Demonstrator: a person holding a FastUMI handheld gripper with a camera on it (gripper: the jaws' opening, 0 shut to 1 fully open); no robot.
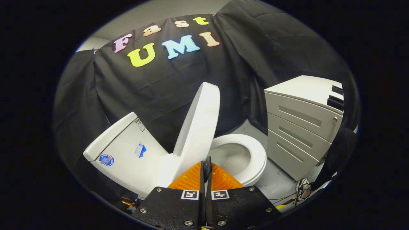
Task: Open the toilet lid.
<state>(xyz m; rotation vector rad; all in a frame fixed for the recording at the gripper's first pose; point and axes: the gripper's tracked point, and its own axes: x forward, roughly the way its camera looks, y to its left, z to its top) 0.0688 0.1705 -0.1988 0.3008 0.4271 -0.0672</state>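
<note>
- Toilet lid [199,123] is already raised, standing steeply on edge above the toilet bowl [252,156], leaning towards the tank [127,147]. It doesn't look to be resting against the tank; the gap between them reads open, but the fisheye makes that hard to call.
- Hand-held gripper [206,166]: fingers closed together, nothing between them. Tips sit just in front of the lid's lower part near the hinge; can't tell if they touch it.
- Step, by my read: tail end of the lift. Lid is past upright or close to it, seat ring exposed, bowl open.
- Next move, if the lid isn't yet settled: a light push on its inner face towards the tank until it rests there, then back straight off. No grasp needed; closed fingers work as a pusher.
- Edges to mind: the lid's long rim directly ahead of the fingers, the seat's front rim just beyond and right of the tips, the tank's top edge to the left.
- Room: a drawer cabinet [303,127] stands near the bowl's right side, with a strip of floor [274,179] between. Booth cloth hangs close behind the tank. Cleanest retreat is back along the approach line.
- Risk: pushing low near the hinge gives little leverage; the lid could drop back if not past balance.
</note>
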